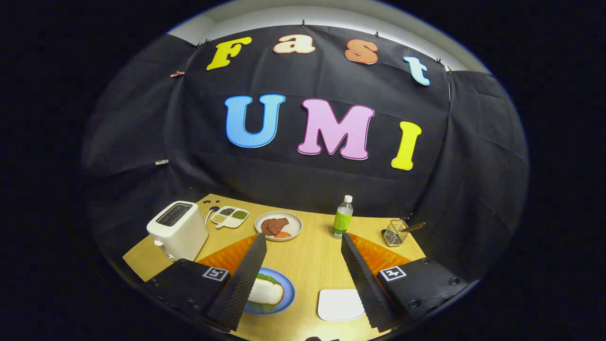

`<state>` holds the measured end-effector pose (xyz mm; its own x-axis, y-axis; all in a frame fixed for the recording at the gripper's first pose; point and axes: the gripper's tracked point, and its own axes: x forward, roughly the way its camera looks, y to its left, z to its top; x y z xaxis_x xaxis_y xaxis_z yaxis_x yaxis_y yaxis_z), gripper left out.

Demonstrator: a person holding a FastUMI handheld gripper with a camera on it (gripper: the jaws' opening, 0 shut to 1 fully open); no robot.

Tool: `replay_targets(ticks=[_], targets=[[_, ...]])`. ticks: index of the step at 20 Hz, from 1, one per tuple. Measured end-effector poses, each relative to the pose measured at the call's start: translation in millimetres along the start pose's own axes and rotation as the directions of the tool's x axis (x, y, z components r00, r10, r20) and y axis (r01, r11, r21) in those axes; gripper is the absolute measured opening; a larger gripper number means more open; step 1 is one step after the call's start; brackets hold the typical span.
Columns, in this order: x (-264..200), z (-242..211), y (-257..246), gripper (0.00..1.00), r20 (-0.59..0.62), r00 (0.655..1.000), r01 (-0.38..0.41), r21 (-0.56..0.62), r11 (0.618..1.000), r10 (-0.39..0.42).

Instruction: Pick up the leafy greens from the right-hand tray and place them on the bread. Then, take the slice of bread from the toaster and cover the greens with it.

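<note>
From the claw's own camera, the claw [303, 279] hangs above the counter [310, 260] with its fingers spread wide and nothing between them, fully released. Down by the left finger sits the blue plate [286, 298], and on it a slice of bread [266, 291] with a fringe of leafy greens [263, 276] peeking out from beneath at the far edge and along the near rim; so by the look of it the greens are in place and a slice already lies over them, though whether a lower slice hides under there I cannot tell. The white tray [340, 304] between the fingers, toward the right one, lies bare. If the covering is the step in hand, the job now is a clean retreat: lift straight, keep that left finger off the plate's rim, since it overlaps the bread in this view and a sideways drift could nudge the slice askew. Further out, the toaster [177, 229] stands at the counter's far left; its slots look dark and I can't make out bread in them. Beyond the fingers: a divided dish of seeds [230, 216], a plate of meat and tomato [279, 226], a green bottle [342, 219] standing upright, and a wire basket [395, 233] with a utensil handle poking out. The bottle is the tippy one, just past the right fingertip.
</note>
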<state>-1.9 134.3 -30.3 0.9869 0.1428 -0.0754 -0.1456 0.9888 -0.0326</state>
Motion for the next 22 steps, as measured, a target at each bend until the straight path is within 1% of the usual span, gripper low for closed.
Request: replay_targets(ticks=[5,13,16,22], targets=[[-2.8,9.2,-17.3,0.99,0.026,1.0,-0.011,0.009,1.0,0.011],[-4.7,20.7,-35.8,0.99,0.033,0.997,-0.075,-0.017,0.997,0.076],[-3.9,21.6,-44.6,0.99,0.038,0.997,-0.066,-0.011,0.998,0.067],[-5.5,19.4,-41.4,0.99,0.04,0.998,-0.044,0.008,0.999,0.044]])
